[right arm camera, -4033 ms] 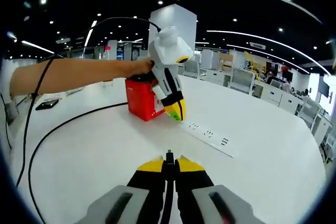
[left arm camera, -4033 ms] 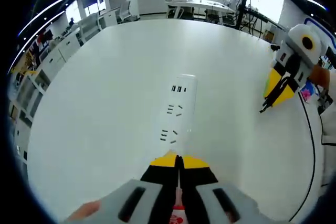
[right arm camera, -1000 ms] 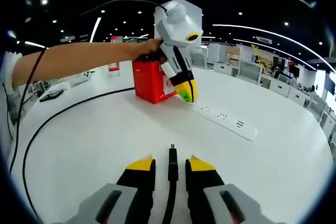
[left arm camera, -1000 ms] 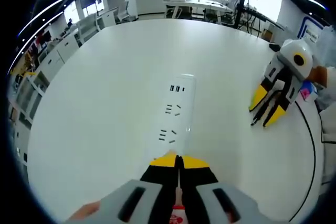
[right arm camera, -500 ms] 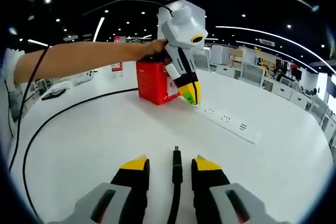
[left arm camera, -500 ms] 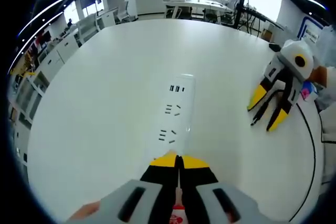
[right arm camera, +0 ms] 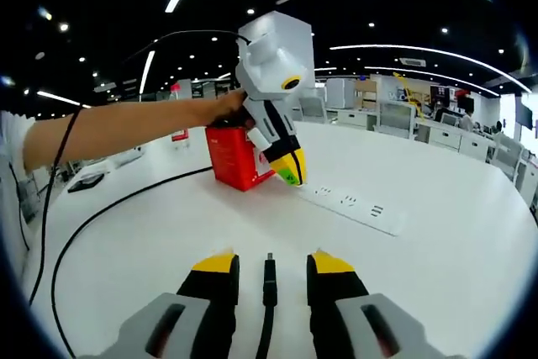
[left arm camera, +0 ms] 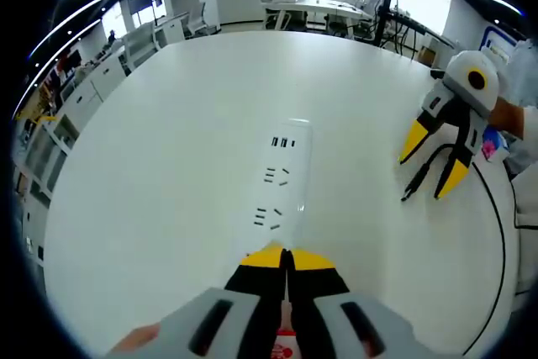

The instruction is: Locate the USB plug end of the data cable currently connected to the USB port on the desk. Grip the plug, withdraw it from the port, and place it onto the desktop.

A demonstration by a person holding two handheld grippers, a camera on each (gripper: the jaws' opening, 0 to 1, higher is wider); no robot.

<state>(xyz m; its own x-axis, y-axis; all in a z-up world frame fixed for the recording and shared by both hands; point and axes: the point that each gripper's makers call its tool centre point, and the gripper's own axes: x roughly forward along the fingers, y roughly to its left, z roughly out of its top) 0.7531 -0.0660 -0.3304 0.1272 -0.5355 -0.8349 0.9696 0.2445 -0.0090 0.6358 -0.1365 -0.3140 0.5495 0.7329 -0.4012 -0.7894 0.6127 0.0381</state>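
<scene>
The black USB plug [right arm camera: 270,270] lies on the white desktop [right arm camera: 445,275], free between the jaws of my right gripper [right arm camera: 271,264], which stands open around it without touching. Its black cable [right arm camera: 101,212] loops away over the desk to the left. In the left gripper view the same plug [left arm camera: 414,187] shows under the open right gripper [left arm camera: 429,166]. My left gripper [left arm camera: 282,256] is shut, its yellow tips at the near end of the white power strip [left arm camera: 282,172]. The right gripper view shows the left gripper [right arm camera: 292,172] touching down at the end of the strip [right arm camera: 357,205].
A red box [right arm camera: 234,157] stands behind the left gripper, and a person's arm [right arm camera: 126,130] reaches in from the left. The black cable [left arm camera: 498,233] runs along the desk's right side. Office desks and chairs stand beyond the desk's far edge.
My right gripper, shut on the plug four seconds ago, has opened wide and let it go; the plug now lies loose between the jaws. The left gripper has stayed put.
</scene>
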